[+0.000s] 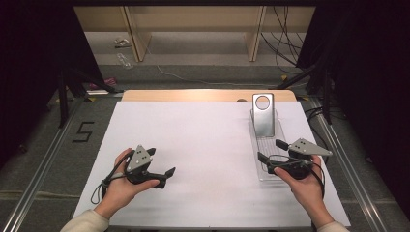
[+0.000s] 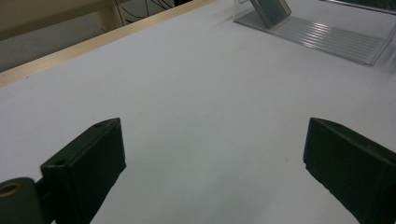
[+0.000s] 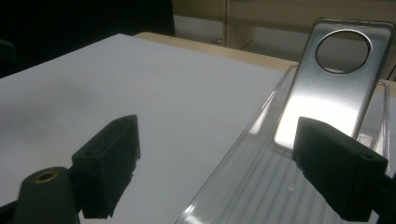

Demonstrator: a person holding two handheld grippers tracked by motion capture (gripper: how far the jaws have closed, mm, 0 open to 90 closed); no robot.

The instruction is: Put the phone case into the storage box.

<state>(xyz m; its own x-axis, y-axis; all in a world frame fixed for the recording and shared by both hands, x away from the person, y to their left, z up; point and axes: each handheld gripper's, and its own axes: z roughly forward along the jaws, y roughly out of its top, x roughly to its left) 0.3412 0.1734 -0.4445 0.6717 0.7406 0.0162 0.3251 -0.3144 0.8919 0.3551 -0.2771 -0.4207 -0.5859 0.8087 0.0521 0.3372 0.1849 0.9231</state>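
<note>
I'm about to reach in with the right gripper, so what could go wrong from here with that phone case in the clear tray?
The phone case stands tilted in the clear tray; a nudge from the open right gripper could tip it over. The tray looks light and sits near the table's right edge, so pushing might slide it. The case looks glossy and thin, so the jaws may slip on it.
</note>
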